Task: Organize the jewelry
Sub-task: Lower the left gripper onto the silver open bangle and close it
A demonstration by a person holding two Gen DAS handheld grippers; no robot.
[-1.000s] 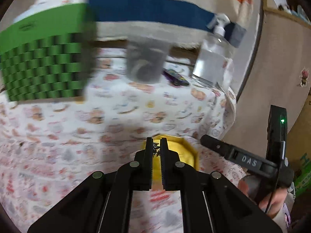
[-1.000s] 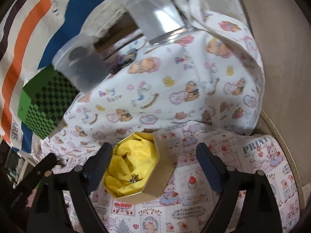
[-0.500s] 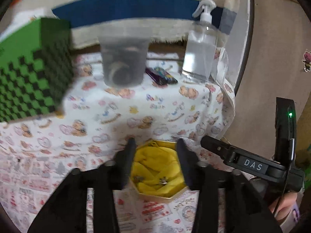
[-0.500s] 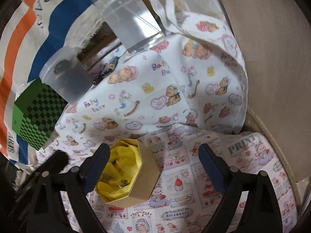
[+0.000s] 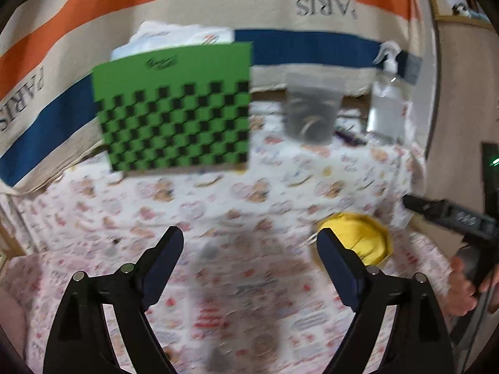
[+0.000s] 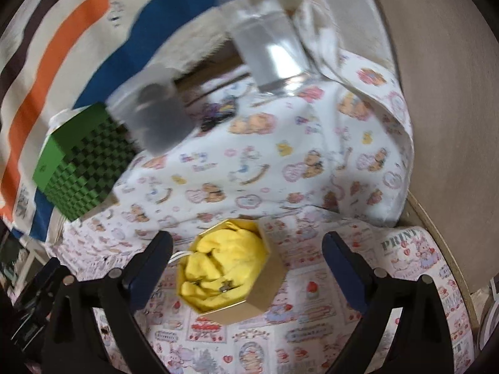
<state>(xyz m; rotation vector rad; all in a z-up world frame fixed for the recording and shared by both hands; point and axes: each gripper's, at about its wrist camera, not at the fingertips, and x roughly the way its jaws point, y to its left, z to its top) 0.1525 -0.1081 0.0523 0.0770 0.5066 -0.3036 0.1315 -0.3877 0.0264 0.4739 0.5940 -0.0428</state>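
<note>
A gold hexagonal box (image 6: 249,293) lined with yellow cloth (image 6: 224,261) sits on the patterned tablecloth. A small metal jewelry piece (image 6: 225,286) lies on the cloth. My right gripper (image 6: 248,257) is open, its jaws on either side of the box, slightly above it. In the left wrist view the box (image 5: 358,237) lies at the right, beside the right finger. My left gripper (image 5: 248,251) is wide open and empty over bare tablecloth left of the box. The right gripper's body (image 5: 452,218) shows at the far right.
A green checkered box (image 5: 177,109) stands at the back left. A translucent tub (image 5: 312,115) and a clear spray bottle (image 5: 386,106) stand at the back right, with dark small items (image 6: 218,115) between them. A striped cloth hangs behind. The table edge (image 6: 436,237) curves at the right.
My left gripper opened from shut and pulled left and back from the box, leaving a jewelry piece on the yellow cloth. The right gripper stayed open around the box.
</note>
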